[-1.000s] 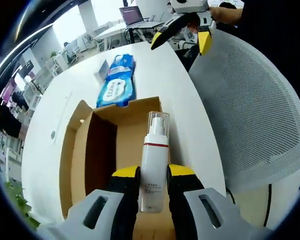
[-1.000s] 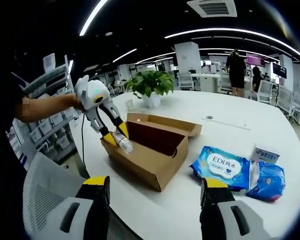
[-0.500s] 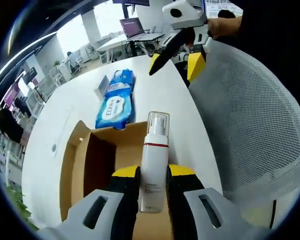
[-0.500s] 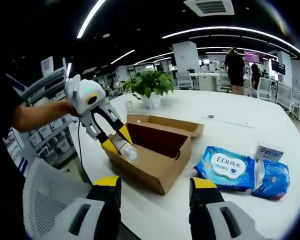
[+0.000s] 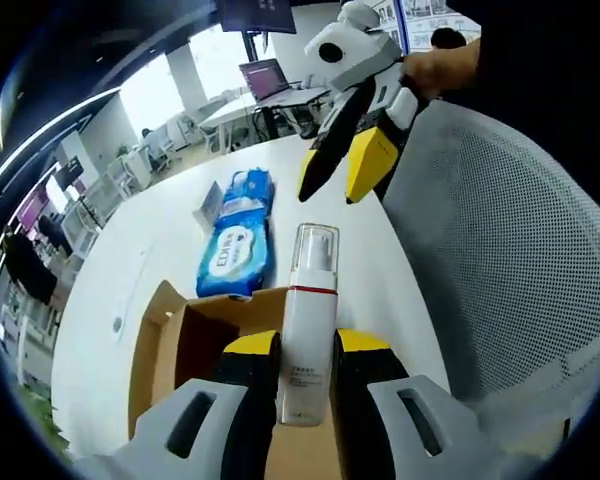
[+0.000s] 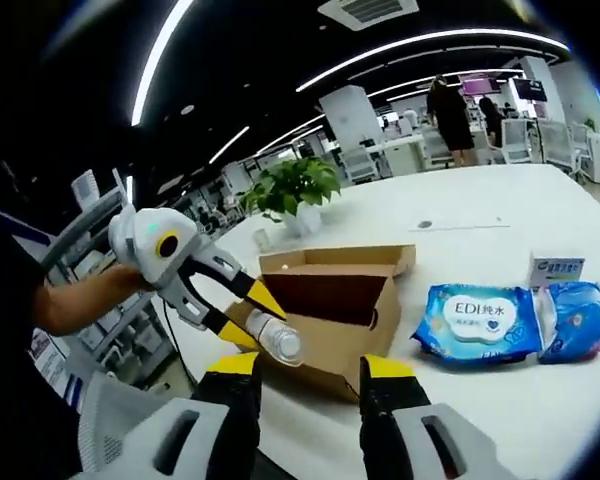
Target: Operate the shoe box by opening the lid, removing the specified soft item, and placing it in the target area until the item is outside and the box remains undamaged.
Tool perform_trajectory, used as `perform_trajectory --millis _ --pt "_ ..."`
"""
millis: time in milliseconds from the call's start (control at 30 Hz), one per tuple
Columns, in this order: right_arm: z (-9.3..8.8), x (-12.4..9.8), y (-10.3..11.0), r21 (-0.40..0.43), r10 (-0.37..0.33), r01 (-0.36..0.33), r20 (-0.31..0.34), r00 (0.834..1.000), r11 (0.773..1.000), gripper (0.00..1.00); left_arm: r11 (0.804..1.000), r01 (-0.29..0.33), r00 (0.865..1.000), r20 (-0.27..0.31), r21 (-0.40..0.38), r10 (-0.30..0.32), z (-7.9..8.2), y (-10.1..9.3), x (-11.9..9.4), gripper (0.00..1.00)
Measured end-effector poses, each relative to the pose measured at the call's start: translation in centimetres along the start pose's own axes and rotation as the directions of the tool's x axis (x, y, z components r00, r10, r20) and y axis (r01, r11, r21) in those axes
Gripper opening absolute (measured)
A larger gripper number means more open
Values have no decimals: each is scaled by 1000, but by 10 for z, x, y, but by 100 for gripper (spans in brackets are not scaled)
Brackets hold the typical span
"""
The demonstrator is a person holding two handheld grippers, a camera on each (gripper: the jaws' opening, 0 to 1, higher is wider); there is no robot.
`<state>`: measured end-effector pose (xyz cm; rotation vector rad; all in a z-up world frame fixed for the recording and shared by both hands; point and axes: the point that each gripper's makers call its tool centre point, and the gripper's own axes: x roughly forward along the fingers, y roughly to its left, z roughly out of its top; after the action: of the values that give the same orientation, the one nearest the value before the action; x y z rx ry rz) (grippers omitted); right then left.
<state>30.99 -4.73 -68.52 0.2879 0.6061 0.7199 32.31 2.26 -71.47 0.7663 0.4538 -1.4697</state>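
Left gripper (image 5: 305, 345), jaws pinching the bottle (image 5: 306, 340), has lifted it higher above the open box (image 5: 170, 340) than a second ago: extraction nearly complete. Right gripper (image 6: 310, 368), jaws narrowed but empty, hovers beside the wipes (image 6: 480, 322).

Left gripper (image 5: 308, 352): grey plastic body, blk jaws w/ yellow tips. Right gripper (image 6: 309, 368): same; white rounded housing. Person: dark sleeve (image 6: 2, 300).
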Motion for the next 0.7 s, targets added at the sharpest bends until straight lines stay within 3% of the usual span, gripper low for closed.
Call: perform_trajectory --millis 200,700 --pt "0 5 5 86 35 -35 7 999 996 32 1000 -15 999 42 28 13 12 -3 6 20" --pt "-1 8 5 191 57 -61 26 998 980 24 993 -50 994 105 103 39 31 -5 13 20"
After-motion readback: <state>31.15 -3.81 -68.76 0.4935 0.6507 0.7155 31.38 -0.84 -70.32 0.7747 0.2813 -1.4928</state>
